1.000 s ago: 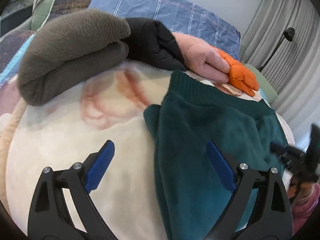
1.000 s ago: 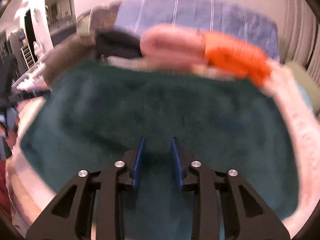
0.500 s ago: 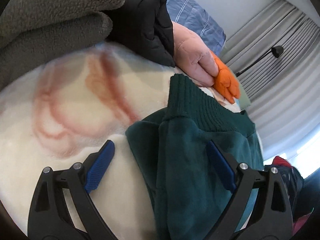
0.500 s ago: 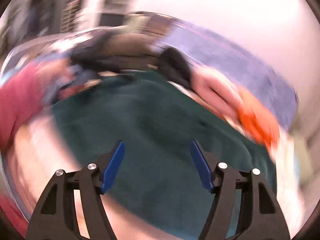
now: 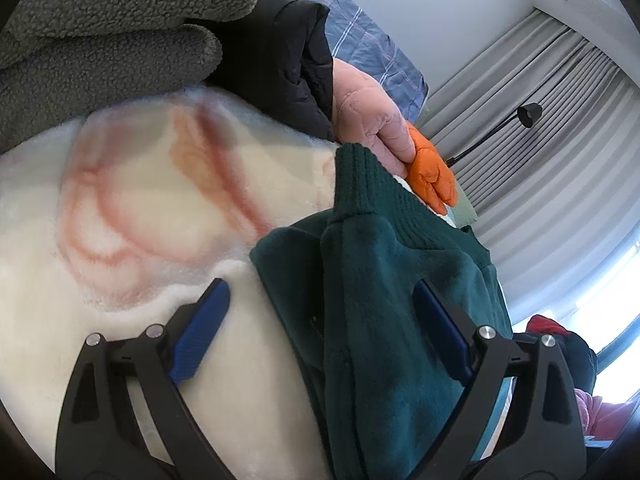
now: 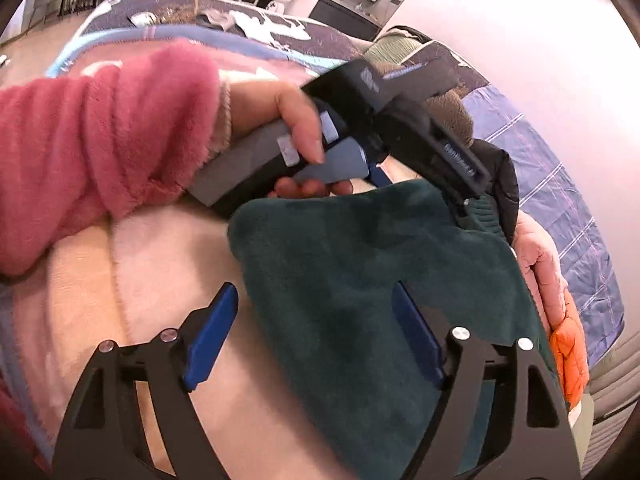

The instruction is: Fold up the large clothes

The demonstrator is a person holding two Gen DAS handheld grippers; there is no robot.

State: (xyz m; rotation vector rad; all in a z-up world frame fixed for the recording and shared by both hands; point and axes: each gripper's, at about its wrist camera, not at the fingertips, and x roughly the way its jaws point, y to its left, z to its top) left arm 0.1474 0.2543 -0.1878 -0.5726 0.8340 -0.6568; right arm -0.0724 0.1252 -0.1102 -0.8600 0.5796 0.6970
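A dark green fleece garment lies folded on the cream blanket, its ribbed hem pointing to the far side. My left gripper hangs open low over the garment's left edge, with the fold between its fingers and no pad pressing. In the right wrist view the same garment fills the middle. My right gripper is over its near left edge with its jaws opening, and the cloth under them is not pinched. A hand in a pink sleeve holds the left tool above the garment's far corner.
Folded clothes line the far side: a grey fleece, a black jacket, a pink padded piece and an orange one. Behind them lie a blue striped pillow, curtains and a lamp.
The right gripper's jaws went from nearly shut to wide apart, and it rolled and swung left across the green garment. The left gripper dipped closer to the garment's left edge.
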